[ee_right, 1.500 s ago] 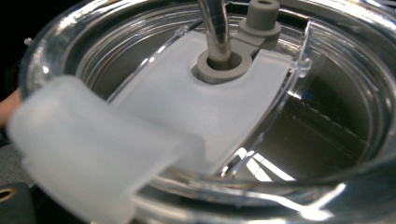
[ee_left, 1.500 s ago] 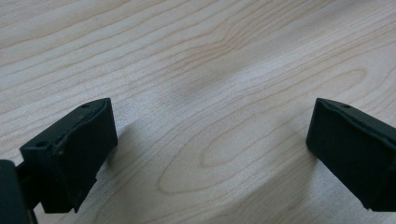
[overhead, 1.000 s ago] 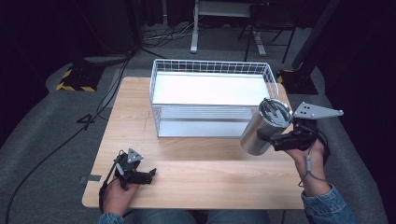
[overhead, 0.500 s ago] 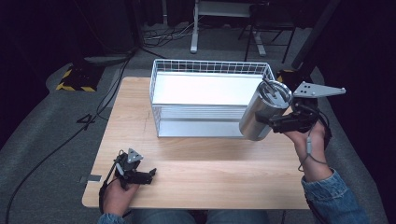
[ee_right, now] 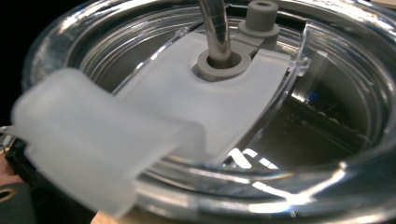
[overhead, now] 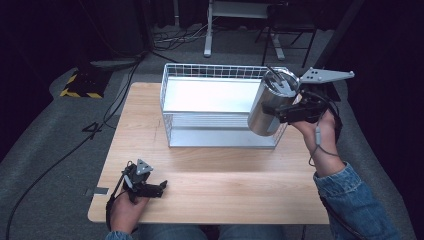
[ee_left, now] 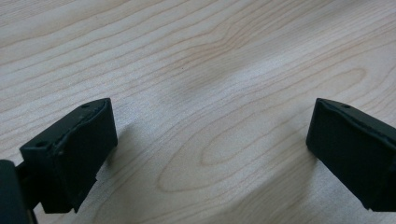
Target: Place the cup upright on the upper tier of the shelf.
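A steel tumbler [overhead: 267, 107] with a clear lid hangs tilted in the air over the right end of the white wire basket [overhead: 215, 70]. My right gripper [overhead: 289, 113] is shut on the tumbler's side near the top. In the right gripper view the lid [ee_right: 224, 107] is very close, with a metal straw [ee_right: 215, 23] standing in its grey grommet and a frosted flap folded back. My left gripper [overhead: 161, 188] rests on the wooden table [overhead: 225, 185] near the front left. Its jaws stand wide open around bare wood [ee_left: 210, 135].
The basket stands at the back middle of the table, with a flat white floor inside. A black-and-yellow block [overhead: 82, 82] and cables lie on the grey floor to the left. A metal stand [overhead: 240, 25] is behind the table.
My right gripper has carried the tumbler up and to the left, from beside the basket's right front corner to over its right end. The left gripper has stayed put.
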